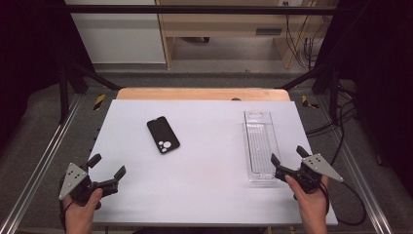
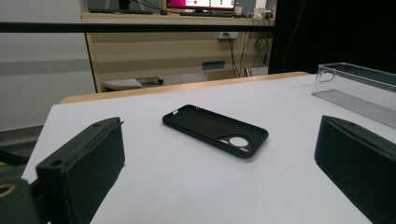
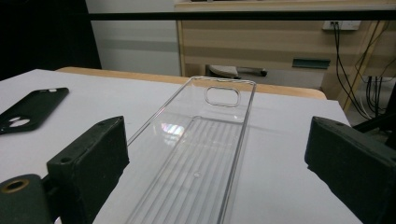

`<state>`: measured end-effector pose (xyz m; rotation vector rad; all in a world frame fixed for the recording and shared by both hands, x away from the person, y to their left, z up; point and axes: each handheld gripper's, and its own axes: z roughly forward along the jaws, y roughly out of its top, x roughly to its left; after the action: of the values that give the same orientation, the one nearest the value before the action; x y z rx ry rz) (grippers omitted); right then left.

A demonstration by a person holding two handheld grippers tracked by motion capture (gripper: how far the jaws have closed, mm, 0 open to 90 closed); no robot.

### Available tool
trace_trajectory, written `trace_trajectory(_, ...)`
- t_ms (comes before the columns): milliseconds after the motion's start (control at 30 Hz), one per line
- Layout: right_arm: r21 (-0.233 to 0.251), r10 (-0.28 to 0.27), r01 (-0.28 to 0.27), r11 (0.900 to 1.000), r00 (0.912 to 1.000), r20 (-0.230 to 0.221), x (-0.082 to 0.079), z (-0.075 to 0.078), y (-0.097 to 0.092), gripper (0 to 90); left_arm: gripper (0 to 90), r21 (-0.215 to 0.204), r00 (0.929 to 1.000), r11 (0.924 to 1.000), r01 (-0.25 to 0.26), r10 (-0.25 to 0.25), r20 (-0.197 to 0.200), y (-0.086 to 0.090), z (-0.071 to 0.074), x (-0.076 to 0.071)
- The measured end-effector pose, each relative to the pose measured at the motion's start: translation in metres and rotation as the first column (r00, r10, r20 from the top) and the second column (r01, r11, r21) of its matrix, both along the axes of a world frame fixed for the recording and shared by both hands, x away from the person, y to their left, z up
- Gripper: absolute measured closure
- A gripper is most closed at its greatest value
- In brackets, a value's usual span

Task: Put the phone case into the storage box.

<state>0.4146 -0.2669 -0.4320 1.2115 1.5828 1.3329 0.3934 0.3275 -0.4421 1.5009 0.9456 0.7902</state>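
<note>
A black phone case [image 1: 163, 135] lies flat on the white table [image 1: 204, 195], camera cut-out toward me; it also lies ahead in the left gripper view [image 2: 215, 130] and at the left edge of the right gripper view [image 3: 28, 109]. A long clear plastic tray [image 1: 260, 146] rests on the right side of the table, running away from me [image 3: 201, 154], and its far end shows as a clear tray [image 2: 357, 91]. My left gripper [image 1: 107, 165] hovers open at the near left corner, nothing between its jaws. My right gripper [image 1: 290, 157] is open at the tray's near end.
A wooden strip [image 1: 202, 93] borders the table's far edge. Behind it stand a wooden desk [image 1: 229, 29] and cables [image 1: 304, 46]. Black frame bars [image 1: 78, 73] and metal rails [image 1: 34, 170] flank the table.
</note>
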Motion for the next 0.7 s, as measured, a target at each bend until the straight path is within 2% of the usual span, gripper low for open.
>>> trace_trajectory(267, 0.007, -0.019, 0.019, 0.9998, 0.9998, -0.010, -0.002, 0.002, -0.002, 6.8, 1.9, 0.006, 1.0000, 1.0000, -0.004, 0.004, -0.002, -0.001, 0.000, 0.001)
trace_trajectory(500, -0.019, -0.014, 0.014, 0.9997, 0.9999, -0.004, -0.005, 0.004, 0.005, 7.4, 2.2, 0.009, 0.9999, 0.9999, -0.010, 0.010, -0.006, -0.001, 0.000, 0.001)
trace_trajectory(533, -0.013, -0.010, 0.010, 0.9999, 0.9999, -0.003, -0.005, 0.005, 0.006, 7.4, 2.2, 0.013, 0.9999, 0.9998, -0.012, 0.012, -0.005, 0.000, 0.000, 0.001)
trace_trajectory(633, 0.062, 0.009, -0.009, 0.9980, 0.9999, -0.008, -0.007, 0.008, 0.009, 6.2, 2.2, 0.013, 0.9998, 0.9998, -0.017, 0.017, -0.005, 0.000, 0.000, 0.001)
trace_trajectory(700, 0.064, 0.018, -0.018, 0.9978, 0.9998, -0.005, -0.009, 0.010, 0.011, 6.2, 2.2, 0.014, 0.9998, 0.9998, -0.017, 0.018, -0.006, 0.000, 0.000, 0.001)
